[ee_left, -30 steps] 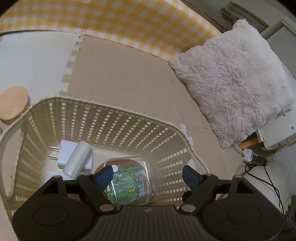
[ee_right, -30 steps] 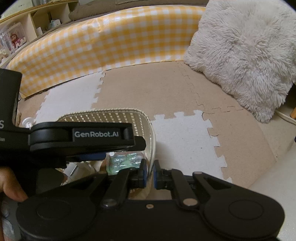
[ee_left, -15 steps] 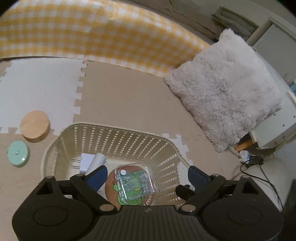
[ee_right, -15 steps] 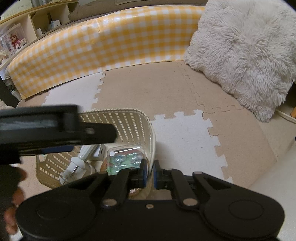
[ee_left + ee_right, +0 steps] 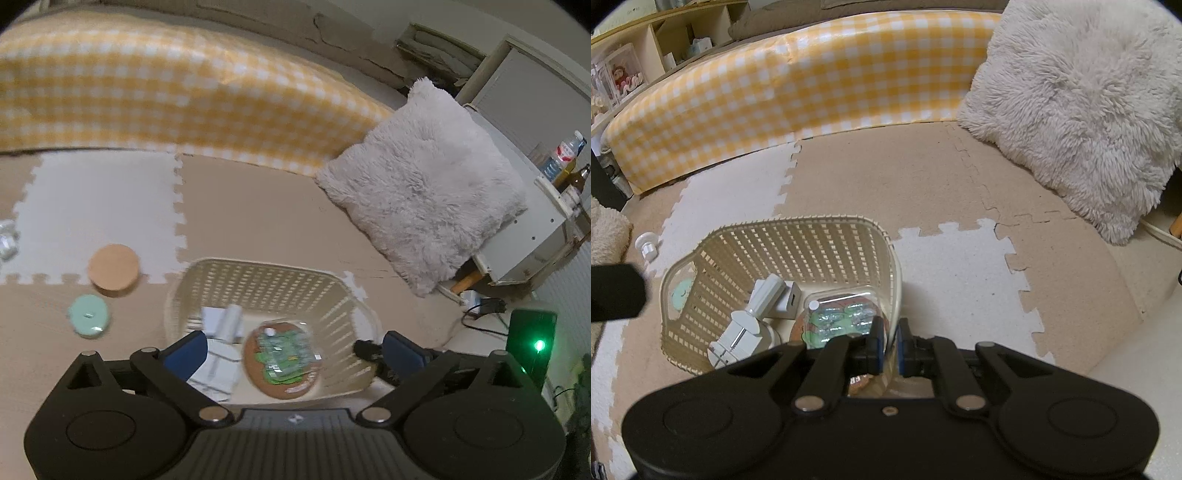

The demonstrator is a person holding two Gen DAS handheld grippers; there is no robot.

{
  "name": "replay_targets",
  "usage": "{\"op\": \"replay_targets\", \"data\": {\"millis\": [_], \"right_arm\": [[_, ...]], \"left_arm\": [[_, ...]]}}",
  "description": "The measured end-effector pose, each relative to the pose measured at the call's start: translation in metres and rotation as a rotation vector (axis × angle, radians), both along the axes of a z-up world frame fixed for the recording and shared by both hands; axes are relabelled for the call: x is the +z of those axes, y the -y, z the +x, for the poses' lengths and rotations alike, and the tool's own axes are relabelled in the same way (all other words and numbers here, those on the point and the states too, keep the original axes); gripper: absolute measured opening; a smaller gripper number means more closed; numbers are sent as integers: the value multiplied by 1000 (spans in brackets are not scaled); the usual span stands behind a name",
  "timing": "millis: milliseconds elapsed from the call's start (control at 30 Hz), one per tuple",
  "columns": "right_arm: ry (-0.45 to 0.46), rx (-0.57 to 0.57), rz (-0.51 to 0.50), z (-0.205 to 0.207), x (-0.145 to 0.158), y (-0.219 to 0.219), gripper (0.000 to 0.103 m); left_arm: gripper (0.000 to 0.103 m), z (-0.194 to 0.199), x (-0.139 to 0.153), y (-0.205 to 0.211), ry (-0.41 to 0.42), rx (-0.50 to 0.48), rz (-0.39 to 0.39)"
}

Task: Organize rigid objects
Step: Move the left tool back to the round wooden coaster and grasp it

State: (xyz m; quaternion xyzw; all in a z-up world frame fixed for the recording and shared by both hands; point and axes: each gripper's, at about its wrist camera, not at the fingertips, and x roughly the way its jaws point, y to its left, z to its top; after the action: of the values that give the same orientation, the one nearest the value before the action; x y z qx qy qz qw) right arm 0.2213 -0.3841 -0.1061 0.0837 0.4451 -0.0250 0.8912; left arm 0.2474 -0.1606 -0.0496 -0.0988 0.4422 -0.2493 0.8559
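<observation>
A cream slotted basket [image 5: 258, 275] [image 5: 798, 236] stands on the foam mat floor. In it lie a clear box with green figures [image 5: 284, 349] [image 5: 842, 317] on a round brown coaster, a white plug adapter [image 5: 212, 317] and a white cylinder [image 5: 764, 293]. My left gripper [image 5: 291, 350] is open and empty, high above the basket. My right gripper [image 5: 890, 338] is shut on the basket's near right rim [image 5: 894, 295]. A cork coaster [image 5: 113, 265] and a mint round case [image 5: 88, 315] lie on the mat left of the basket.
A fluffy white cushion [image 5: 424, 199] [image 5: 1082, 103] lies to the right. A yellow checked bolster [image 5: 147, 99] [image 5: 798, 92] runs along the back. A small white spool [image 5: 647, 248] sits left of the basket. A cabinet with bottles [image 5: 546, 184] and cables [image 5: 480, 314] are at far right.
My left gripper has risen up and back from inside the basket, empty and open, so the coaster and mint case came into view. The right gripper has stayed shut on the rim.
</observation>
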Motion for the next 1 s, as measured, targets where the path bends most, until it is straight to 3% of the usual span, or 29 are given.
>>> {"op": "replay_targets", "data": {"millis": [267,500,800,1000], "right_arm": [[0,0,-4,0,0,0,7],[-1,1,-14,0,0,-2,7],[-5,4,-28,1,1,-4,8],[-6,6,-33,1,1,-5,8]], "left_arm": [[103,-6,-1,-34,55,46,102],[103,-5,-19,-67,111,110,269],[103,1,-61,-111,116,224,353],[103,8,-92,-129,118,270,365]]}}
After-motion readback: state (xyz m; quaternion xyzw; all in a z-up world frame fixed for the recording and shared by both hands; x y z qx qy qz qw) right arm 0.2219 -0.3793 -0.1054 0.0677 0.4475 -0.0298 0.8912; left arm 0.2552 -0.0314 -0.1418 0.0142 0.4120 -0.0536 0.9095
